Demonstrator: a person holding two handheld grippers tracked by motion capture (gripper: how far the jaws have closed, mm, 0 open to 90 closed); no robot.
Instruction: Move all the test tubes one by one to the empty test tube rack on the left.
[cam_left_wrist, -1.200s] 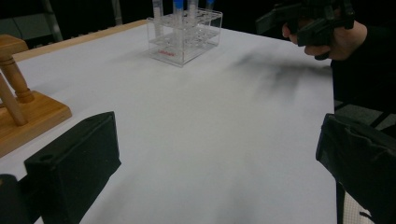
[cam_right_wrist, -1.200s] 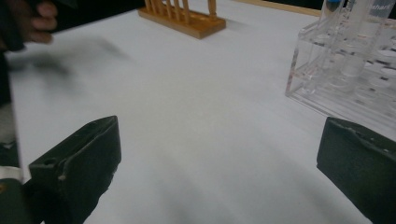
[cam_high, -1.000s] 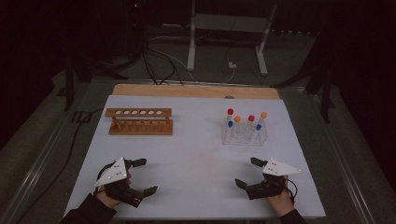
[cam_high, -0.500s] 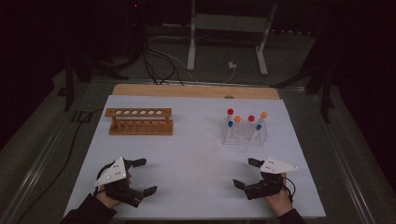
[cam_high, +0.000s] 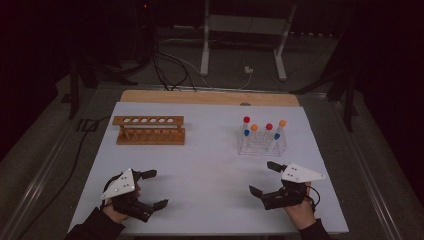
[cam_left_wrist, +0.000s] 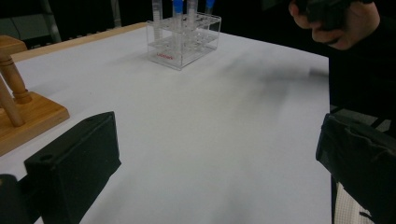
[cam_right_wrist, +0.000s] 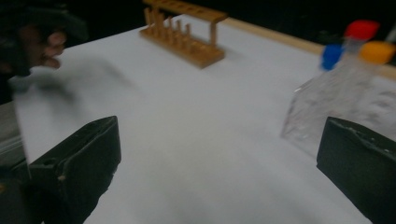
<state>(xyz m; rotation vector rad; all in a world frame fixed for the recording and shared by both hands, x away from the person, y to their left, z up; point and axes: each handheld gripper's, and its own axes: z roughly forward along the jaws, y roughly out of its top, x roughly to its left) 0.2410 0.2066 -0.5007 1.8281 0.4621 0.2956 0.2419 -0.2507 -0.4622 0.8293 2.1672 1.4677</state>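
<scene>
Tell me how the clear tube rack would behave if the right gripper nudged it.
The clear rack looks like thin plastic, so probably light and apt to slide. Its capped tubes stand well above the rim, so it may tip. The right gripper is open beside it.

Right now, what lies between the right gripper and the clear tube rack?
Nothing: in the high view only bare white tabletop separates the right gripper from the clear tube rack.

Lab, test-tube racks (cam_high: 150, 130) on white table (cam_high: 210, 175), cables (cam_high: 170, 67) behind.
</scene>
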